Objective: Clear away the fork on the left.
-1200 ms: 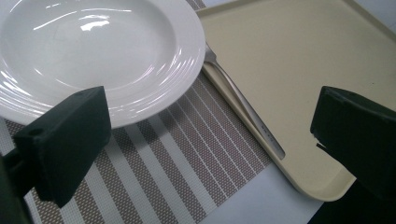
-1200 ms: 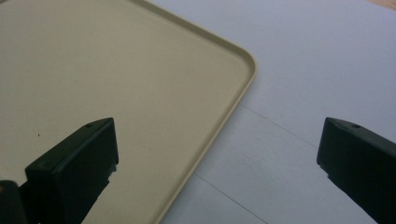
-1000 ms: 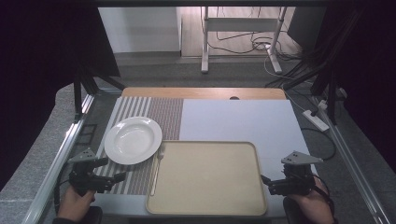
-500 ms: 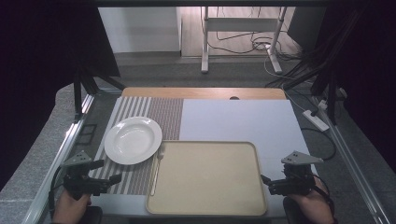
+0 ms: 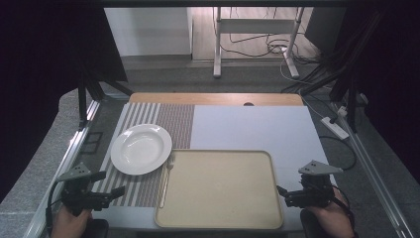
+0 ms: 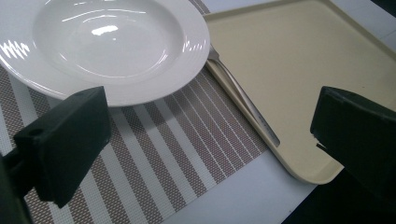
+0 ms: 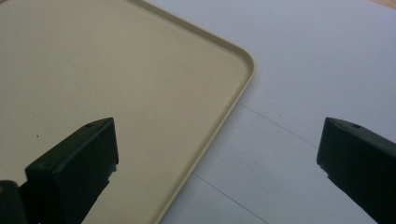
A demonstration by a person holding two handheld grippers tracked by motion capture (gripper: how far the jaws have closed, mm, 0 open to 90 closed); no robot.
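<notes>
Both grippers hover at the bottom corners, jaws apart, holding nothing.
Left gripper [image 5: 116,191] faces the plate [image 5: 141,148] and what looks like a fork [image 5: 166,178] left of centre; right gripper [image 5: 280,191] faces the tray [image 5: 218,218].

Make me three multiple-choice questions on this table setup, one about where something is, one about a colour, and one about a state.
1. Where does the slim silver metal fork lie?
A. between plate and tray
B. on the plate
C. inside the tray

2. What colour is the rectangular plastic tray?
A. blue
B. beige
C. black

3. How do the jaws of the left hand-held gripper stand?
A. shut on the fork
B. shut on the plate
C. open, empty

Key: 1 A, the fork lies along the tray's left edge, beside the round white ceramic plate. 2 B, every view shows beige. 3 C, the left gripper view shows the jaws wide apart.
</notes>
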